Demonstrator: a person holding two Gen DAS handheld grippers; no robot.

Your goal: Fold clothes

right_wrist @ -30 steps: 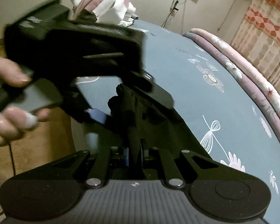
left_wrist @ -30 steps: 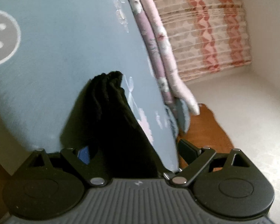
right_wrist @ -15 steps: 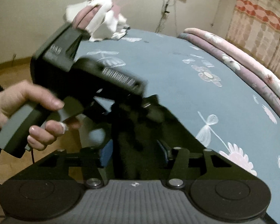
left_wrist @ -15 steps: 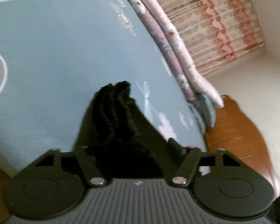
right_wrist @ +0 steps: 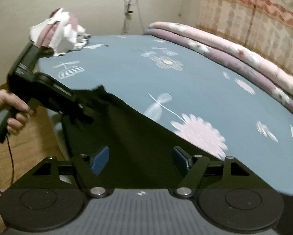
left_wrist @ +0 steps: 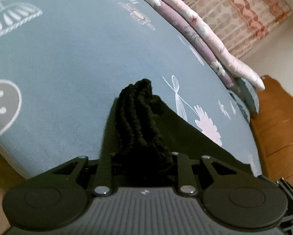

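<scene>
The left gripper (left_wrist: 142, 150) is clamped on a bunched edge of the black cloth (left_wrist: 138, 113), which sticks out in front of it over the blue bed (left_wrist: 68, 58). The right gripper (right_wrist: 140, 156) has its jaws wide apart, with the cloth lying loose between them. A hand (right_wrist: 9, 111) holds the left gripper

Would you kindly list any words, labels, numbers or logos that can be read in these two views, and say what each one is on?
No text can be read in either view.
Left tool body, right wrist view: pale label lines, too blurred to read.
Each camera mount, near edge: a small pale emblem, a mark rather than letters.
Blue bed sheet: only drawn flowers and dragonflies, no words.
Black garment: no label visible.
</scene>
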